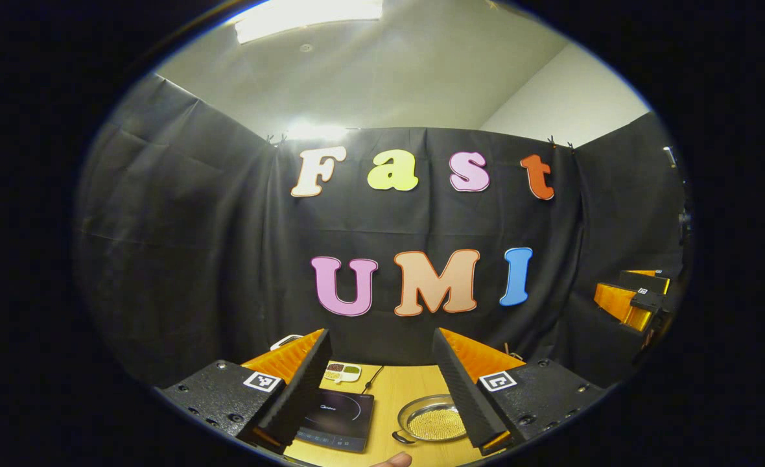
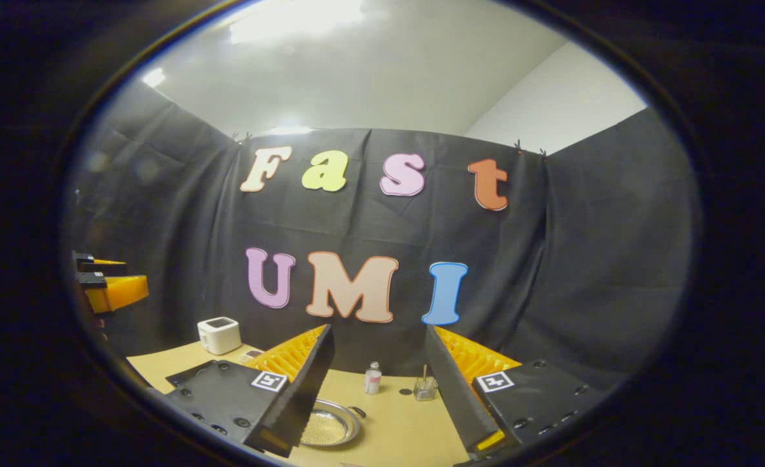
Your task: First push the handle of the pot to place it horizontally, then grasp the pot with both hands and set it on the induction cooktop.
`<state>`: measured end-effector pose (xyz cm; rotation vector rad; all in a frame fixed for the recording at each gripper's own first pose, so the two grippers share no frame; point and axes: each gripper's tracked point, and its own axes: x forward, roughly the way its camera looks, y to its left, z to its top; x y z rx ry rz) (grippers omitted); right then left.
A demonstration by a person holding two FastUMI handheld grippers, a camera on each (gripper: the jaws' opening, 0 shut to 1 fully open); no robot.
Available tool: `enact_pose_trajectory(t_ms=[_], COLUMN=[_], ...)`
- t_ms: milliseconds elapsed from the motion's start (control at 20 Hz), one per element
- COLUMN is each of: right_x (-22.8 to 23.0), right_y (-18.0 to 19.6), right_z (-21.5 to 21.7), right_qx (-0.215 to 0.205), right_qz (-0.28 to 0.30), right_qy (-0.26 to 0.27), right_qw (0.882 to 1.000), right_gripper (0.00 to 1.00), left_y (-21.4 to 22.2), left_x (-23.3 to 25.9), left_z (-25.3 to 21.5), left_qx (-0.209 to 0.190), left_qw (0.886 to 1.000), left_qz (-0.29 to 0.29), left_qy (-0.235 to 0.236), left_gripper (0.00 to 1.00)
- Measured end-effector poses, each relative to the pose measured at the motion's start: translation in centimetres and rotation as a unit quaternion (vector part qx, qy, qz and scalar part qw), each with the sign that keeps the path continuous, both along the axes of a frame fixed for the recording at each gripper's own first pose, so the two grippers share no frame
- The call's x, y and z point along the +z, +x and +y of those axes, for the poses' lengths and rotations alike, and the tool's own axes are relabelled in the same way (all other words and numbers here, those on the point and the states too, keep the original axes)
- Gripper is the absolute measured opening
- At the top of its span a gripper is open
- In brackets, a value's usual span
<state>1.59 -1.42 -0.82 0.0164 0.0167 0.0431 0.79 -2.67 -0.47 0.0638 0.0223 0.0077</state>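
Our left claw (image 1: 381,383) hangs above the table (image 1: 400,395) with its jaws spread wide and nothing between them. Through that gap, in the left gripper view, we see the cooktop (image 1: 337,418) lying flat just ahead of the left finger, and the pot (image 1: 433,420) resting on the table just ahead of the right finger, beside the cooktop and apart from it. The pot is shallow and shiny, with pale grains inside, and one dark handle (image 1: 400,438) sticks out at its near left rim. Beyond the cooktop, farther from the claw, lies a small dish (image 1: 342,371) with brown and green contents, and a cord (image 1: 374,377) runs past it. A fingertip (image 1: 392,460) shows at the bottom edge below the pot. Far off to the claw's right we see the other claw (image 1: 635,298) held high. Our right claw (image 2: 379,379) is likewise wide open and holds nothing. In the right gripper view the pot (image 2: 328,425) sits just ahead of its left finger, a handle (image 2: 357,411) showing at the far right rim. Farther ahead between the fingers stand a small bottle (image 2: 373,378) and a glass jar (image 2: 425,387). Off to the left a white box (image 2: 219,335) sits near the wall.
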Motion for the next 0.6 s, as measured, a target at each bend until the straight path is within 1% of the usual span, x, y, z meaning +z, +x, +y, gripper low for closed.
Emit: enact_pose_trajectory(t_ms=[50, 100, 250, 300, 400, 450, 500, 550, 600], right_x=[-0.3, -0.5, -1.6, -1.7, -2.1, -2.5, -3.0, -3.5, -3.7], right_y=[0.1, 0.3, 0.6, 0.7, 1.1, 1.2, 1.3, 1.2, 1.4], right_z=[-0.4, -0.7, -0.9, -0.9, -1.0, -1.5, -1.3, -0.8, -0.7], right_qx=[-0.007, -0.011, -0.011, -0.010, -0.009, -0.012, -0.004, 0.007, 0.014], right_qz=[0.002, 0.005, 0.018, 0.021, 0.023, 0.030, 0.039, 0.047, 0.054], right_qy=[0.000, 0.000, -0.003, -0.003, -0.006, -0.011, -0.007, 0.003, 0.013], right_qw=[1.000, 1.000, 1.000, 1.000, 1.000, 0.999, 0.999, 0.999, 0.998], right_gripper=[0.90, 0.80, 0.56, 0.44, 0.33, 0.26, 0.10, 0.03, 0.03], left_y=[0.0, -0.1, -0.1, -0.1, 0.1, 0.1, 0.1, 0.2, 0.4], left_x=[0.1, 0.1, 0.2, 0.1, -0.1, 0.1, 0.0, 0.1, 0.1], left_z=[-0.2, -0.2, -0.5, -0.6, -0.9, -1.1, -1.3, -1.4, -1.6], left_qx=[-0.001, -0.001, -0.001, -0.001, 0.002, 0.003, 0.004, 0.005, 0.005], left_qw=[1.000, 1.000, 1.000, 1.000, 1.000, 1.000, 1.000, 1.000, 1.000], left_qz=[0.001, 0.000, 0.000, 0.000, 0.001, 0.001, 0.000, -0.001, -0.003], left_qy=[0.001, 0.004, 0.012, 0.014, 0.015, 0.013, 0.013, 0.014, 0.015], left_gripper=[0.95, 0.92, 0.95, 0.95, 0.95, 0.92, 0.92, 0.92, 0.92])
